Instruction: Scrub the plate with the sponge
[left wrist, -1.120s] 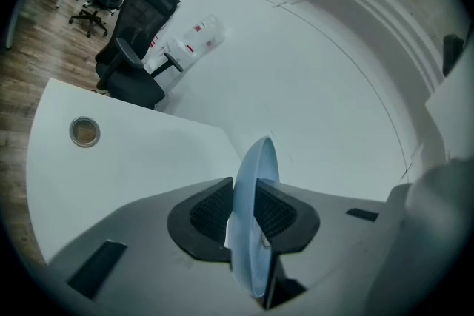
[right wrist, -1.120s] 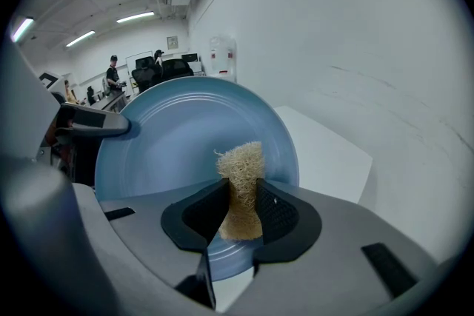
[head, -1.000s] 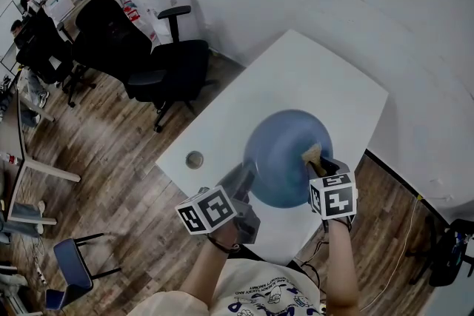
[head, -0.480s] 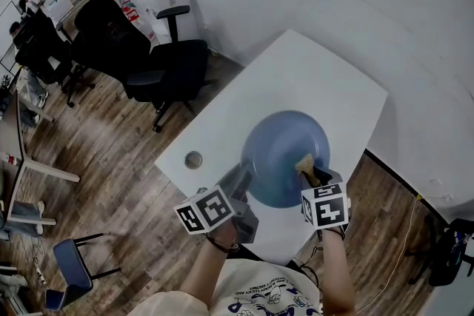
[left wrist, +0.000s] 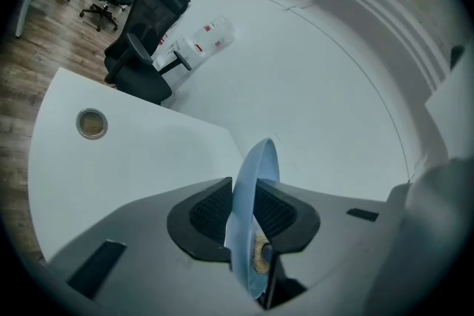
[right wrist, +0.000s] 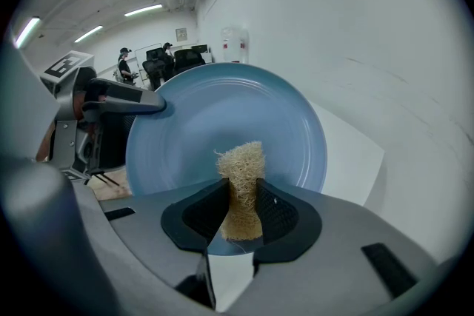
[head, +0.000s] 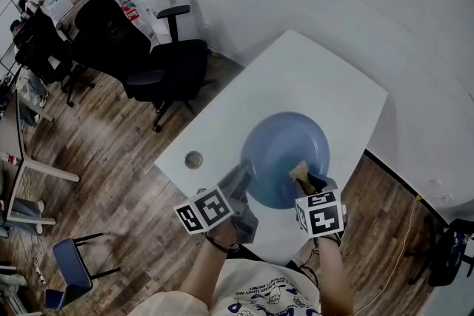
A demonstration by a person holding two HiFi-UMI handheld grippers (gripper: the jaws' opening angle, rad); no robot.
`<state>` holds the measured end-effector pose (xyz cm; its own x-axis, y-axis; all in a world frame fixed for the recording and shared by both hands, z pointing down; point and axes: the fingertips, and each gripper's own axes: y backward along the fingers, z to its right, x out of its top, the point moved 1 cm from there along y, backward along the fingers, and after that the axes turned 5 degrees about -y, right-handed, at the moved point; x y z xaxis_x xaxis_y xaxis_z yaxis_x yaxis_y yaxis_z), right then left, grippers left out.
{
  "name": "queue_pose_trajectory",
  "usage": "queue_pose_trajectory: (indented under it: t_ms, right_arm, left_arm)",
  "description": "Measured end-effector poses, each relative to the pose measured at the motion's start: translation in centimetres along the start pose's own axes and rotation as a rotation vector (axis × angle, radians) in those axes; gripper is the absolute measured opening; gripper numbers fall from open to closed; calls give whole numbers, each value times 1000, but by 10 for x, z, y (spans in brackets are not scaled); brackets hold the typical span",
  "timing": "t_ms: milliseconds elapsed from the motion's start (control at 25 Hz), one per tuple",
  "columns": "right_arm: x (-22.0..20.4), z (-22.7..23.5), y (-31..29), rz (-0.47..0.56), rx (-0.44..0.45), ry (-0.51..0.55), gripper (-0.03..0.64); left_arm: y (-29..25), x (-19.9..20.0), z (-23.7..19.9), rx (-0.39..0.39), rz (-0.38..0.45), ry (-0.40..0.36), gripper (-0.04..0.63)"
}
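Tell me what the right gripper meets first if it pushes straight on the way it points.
The blue plate, most likely: the sponge clamped in the right gripper aims at its inner face. Whether they already touch is unclear.

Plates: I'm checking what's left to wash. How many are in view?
1. The blue plate is clamped at its rim in the left tongs, over the white table, with the right tongs holding the sponge at its face. No other shows.

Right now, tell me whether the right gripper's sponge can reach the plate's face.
Probably yes: the plate faces the sponge in the right gripper unobstructed; the left gripper clamps only its rim.
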<state>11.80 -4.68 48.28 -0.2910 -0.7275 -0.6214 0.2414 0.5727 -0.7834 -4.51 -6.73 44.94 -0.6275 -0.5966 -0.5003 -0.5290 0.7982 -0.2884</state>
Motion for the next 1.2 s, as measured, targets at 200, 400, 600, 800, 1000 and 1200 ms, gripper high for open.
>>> queue_pose_trajectory:
  t_ms: [200, 400, 600, 800, 1000, 1200]
  right_arm:
    - [-2, -9, 1, -3, 19, 6, 110]
    - [-4, -19, 3, -8, 42, 15, 110]
    - [-6, -30, 4, -7, 62, 21, 110]
    - [-3, -42, 5, -4, 86, 37, 110]
    - [0, -53, 6, 1, 108, 60, 110]
    - [4, -69, 5, 6, 139, 84, 110]
  left_arm:
    - [-1, -1, -3, -2, 1, 31, 77]
    - [0, -3, -5, -5, -1, 53, 77]
    - [0, -6, -4, -8, -4, 60, 78]
    - [0, -5, -3, -10, -4, 63, 78]
    - [-1, -5, -2, -13, -2, 67, 78]
    - [0, -4, -2, -16, 0, 69, 80]
